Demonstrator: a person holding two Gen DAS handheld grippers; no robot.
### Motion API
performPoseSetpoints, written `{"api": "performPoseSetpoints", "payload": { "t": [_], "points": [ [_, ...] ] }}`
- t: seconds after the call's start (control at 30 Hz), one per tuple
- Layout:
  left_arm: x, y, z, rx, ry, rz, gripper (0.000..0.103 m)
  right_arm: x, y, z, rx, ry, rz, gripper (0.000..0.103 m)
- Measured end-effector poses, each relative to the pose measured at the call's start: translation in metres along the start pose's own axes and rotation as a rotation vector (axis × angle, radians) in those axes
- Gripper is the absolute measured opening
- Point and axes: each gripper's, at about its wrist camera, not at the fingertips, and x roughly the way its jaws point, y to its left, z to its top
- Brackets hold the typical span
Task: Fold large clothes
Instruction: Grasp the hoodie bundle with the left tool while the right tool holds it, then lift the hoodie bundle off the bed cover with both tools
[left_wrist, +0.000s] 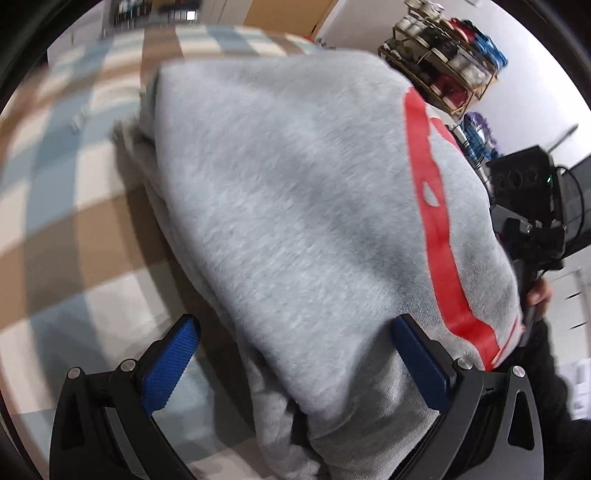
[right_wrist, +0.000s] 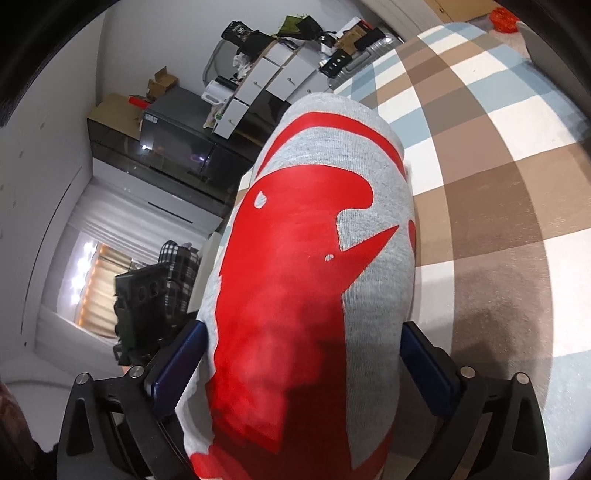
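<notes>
**Both jaws wide, sweatshirt bundle resting between them**

Jaws on both tools stand wide apart. Between the blue pads of the left gripper (left_wrist: 295, 363) sits the grey fleece sweatshirt with a red print (left_wrist: 295, 206); its cloth touches the right-hand pad, while the left-hand pad stands clear. The right gripper (right_wrist: 303, 363) straddles the printed end of the same garment (right_wrist: 317, 258), fabric brushing both pads, though whether either presses it I cannot tell. The sweatshirt lies bunched in several layers over the brown, blue and white checked cloth surface (left_wrist: 74, 236), so folding looks well advanced. Squaring the stack probably remains.
</notes>
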Motion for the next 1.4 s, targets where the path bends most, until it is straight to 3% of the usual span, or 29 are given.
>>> {"api": "performPoseSetpoints", "payload": {
  "t": [0.07,0.1,0.17,0.23,0.4,0.57,0.67,0.8,0.87,0.9,0.97,1.07,1.27,1.4],
  "points": [
    [0.003,0.012,0.000,-0.038,0.015,-0.079,0.100,0.002,-0.002,0.001,0.015,0.006,0.011,0.103],
    [0.001,0.013,0.000,-0.039,0.007,-0.102,0.084,0.003,-0.004,0.002,0.026,0.011,0.017,0.103],
    [0.001,0.019,0.000,-0.057,0.022,-0.175,0.066,0.006,-0.006,0.003,0.031,0.029,0.017,0.103],
    [0.000,0.022,-0.002,-0.051,0.014,-0.181,0.058,0.008,-0.004,0.004,0.024,0.046,0.004,0.103],
    [-0.014,0.030,-0.004,-0.065,-0.008,-0.212,0.028,-0.001,0.006,-0.005,0.001,0.050,-0.006,0.086],
    [-0.006,0.022,-0.009,-0.049,-0.013,-0.197,0.027,0.000,0.022,-0.020,-0.057,0.116,-0.026,0.084],
    [-0.005,0.030,-0.011,-0.062,-0.016,-0.191,0.038,0.003,0.012,-0.015,-0.002,0.127,-0.014,0.090],
    [-0.002,0.032,-0.010,-0.075,0.000,-0.194,0.041,0.014,0.002,-0.005,0.031,0.170,0.002,0.095],
    [-0.004,0.033,-0.011,-0.068,0.007,-0.203,0.037,0.015,0.002,-0.002,0.036,0.163,0.004,0.092],
    [-0.005,0.029,-0.008,-0.069,0.009,-0.209,0.030,0.014,0.004,-0.004,0.032,0.144,-0.001,0.090],
    [-0.006,0.028,-0.006,-0.073,0.011,-0.223,0.026,0.008,0.007,-0.008,0.032,0.109,-0.004,0.079],
    [-0.010,0.021,-0.008,-0.057,-0.004,-0.226,0.022,-0.001,0.006,-0.017,0.066,0.059,0.000,0.072],
    [-0.015,0.019,-0.015,-0.039,-0.011,-0.236,0.022,-0.007,0.018,-0.029,-0.028,0.065,0.007,0.071],
    [-0.004,0.024,-0.010,-0.059,-0.003,-0.205,0.029,-0.001,0.003,-0.020,0.021,0.093,-0.005,0.075]
  ]
}}
